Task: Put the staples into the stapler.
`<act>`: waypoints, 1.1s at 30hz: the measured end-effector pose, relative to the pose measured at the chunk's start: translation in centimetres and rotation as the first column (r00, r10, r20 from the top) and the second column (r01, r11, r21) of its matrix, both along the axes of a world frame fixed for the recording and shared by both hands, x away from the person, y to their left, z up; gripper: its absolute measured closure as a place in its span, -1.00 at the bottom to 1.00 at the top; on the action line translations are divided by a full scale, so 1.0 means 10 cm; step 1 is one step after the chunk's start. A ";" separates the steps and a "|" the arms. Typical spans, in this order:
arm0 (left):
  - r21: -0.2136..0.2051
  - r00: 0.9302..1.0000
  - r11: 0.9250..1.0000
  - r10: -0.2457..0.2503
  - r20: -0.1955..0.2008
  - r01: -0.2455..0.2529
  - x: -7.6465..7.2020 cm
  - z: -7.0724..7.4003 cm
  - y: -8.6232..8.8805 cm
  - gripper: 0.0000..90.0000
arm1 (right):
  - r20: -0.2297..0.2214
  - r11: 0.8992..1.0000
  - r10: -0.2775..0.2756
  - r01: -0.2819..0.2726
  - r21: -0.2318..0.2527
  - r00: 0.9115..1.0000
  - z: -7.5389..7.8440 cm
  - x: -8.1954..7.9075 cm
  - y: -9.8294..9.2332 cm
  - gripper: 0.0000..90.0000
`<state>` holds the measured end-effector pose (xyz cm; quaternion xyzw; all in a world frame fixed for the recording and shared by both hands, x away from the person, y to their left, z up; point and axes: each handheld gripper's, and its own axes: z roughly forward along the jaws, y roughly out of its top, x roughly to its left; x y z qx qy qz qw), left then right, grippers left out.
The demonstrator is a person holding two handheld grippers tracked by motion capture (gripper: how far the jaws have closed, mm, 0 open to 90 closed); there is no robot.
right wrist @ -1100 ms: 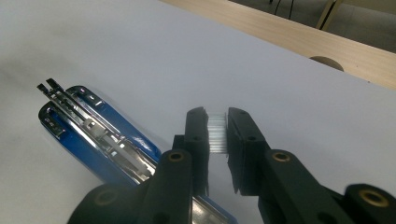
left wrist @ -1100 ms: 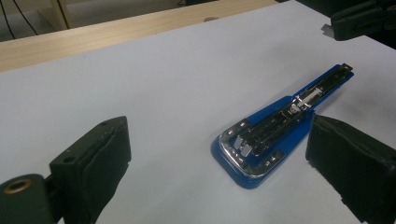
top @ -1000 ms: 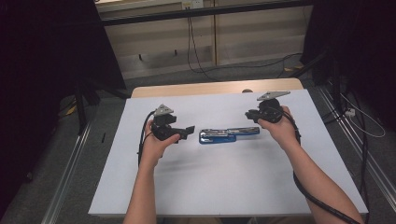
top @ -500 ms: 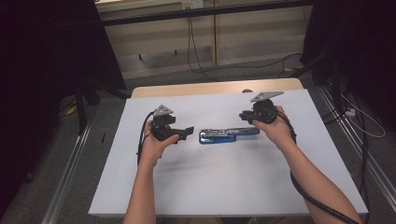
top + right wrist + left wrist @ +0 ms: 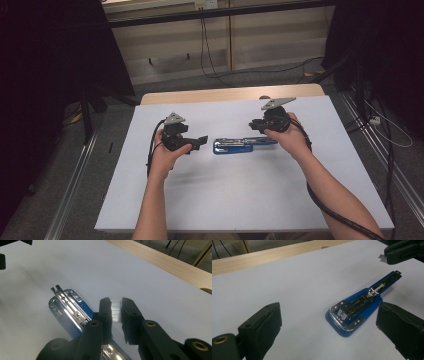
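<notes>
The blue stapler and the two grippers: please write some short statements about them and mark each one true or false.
1. The blue stapler lies opened out flat on the white sheet. True.
2. The right gripper holds a strip of staples. True.
3. The left gripper is clamped on the stapler. False: its jaws stand wide apart, touching nothing.
4. The stapler is red. False: it is blue.

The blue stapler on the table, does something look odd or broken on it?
Not broken, but opened: the blue stapler lies flat on the white sheet with its metal staple channel exposed upward. The right gripper pinches a small strip of staples above it; the left gripper waits open nearby.
</notes>
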<state>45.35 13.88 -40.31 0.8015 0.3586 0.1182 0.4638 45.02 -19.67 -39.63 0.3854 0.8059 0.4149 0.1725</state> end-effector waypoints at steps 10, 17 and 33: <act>0.001 1.000 1.000 0.002 -0.004 -0.002 -0.01 0.00 0.01 -0.86 | 0.000 0.998 0.063 -0.063 0.001 0.998 0.00 0.03 0.11 0.75; 0.008 1.000 1.000 -0.002 -0.007 0.003 -0.01 -0.01 0.01 -0.86 | -0.005 0.995 0.102 -0.102 0.004 0.995 -0.02 0.06 0.18 0.75; 0.009 1.000 1.000 -0.003 -0.011 0.003 -0.05 -0.01 0.06 -0.86 | -0.017 0.981 0.193 -0.193 0.006 0.981 -0.06 0.12 0.33 0.75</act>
